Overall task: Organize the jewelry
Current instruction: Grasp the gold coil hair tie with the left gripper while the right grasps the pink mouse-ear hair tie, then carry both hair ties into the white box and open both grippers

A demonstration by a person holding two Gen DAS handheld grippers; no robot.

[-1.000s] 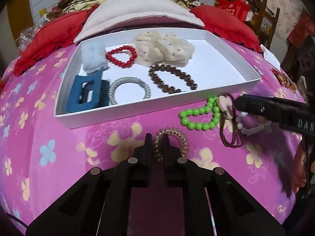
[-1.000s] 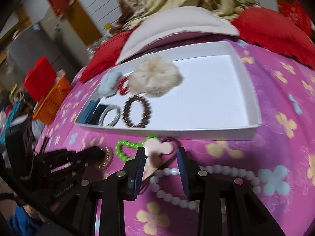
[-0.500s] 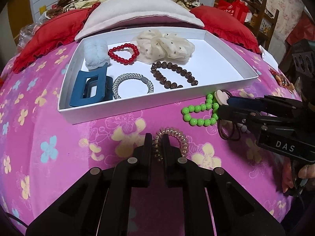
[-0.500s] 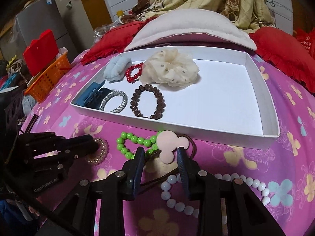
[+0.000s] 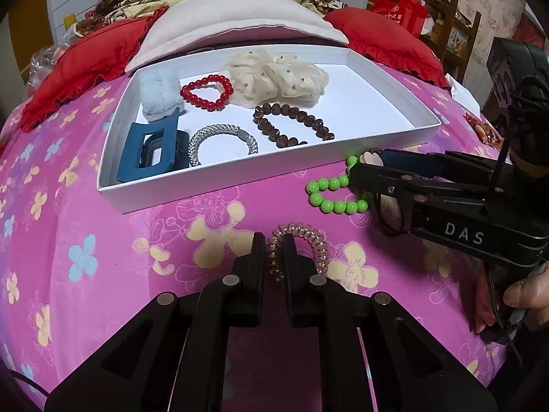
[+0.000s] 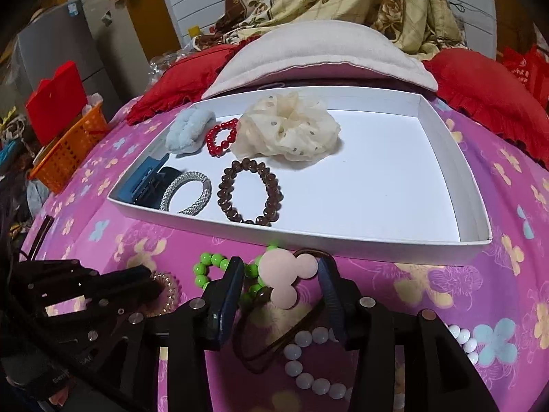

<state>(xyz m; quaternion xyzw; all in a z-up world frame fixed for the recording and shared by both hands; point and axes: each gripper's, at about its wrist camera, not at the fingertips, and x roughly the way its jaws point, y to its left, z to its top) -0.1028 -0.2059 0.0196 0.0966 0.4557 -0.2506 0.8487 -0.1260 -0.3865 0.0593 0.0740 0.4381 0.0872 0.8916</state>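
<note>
Jewelry is partly gathered in the white tray point(image 6: 446, 250); just before its near wall lies the pink mouse-shaped hair tie point(image 6: 284, 274), bracketed by the unclenched right gripper point(image 6: 279, 288), which is best closed squarely on the charm. Left gripper point(image 5: 272, 257), pitched downward, is clenched on the spiral hair tie point(image 5: 317, 243)

Pink mouse-shaped hair tie point(image 6: 286, 274) between parted right tongs point(image 6: 279, 286), before white tray point(image 6: 343, 240).

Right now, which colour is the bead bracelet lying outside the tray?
Bright green bracelet; the left wrist view shows it best.
</note>
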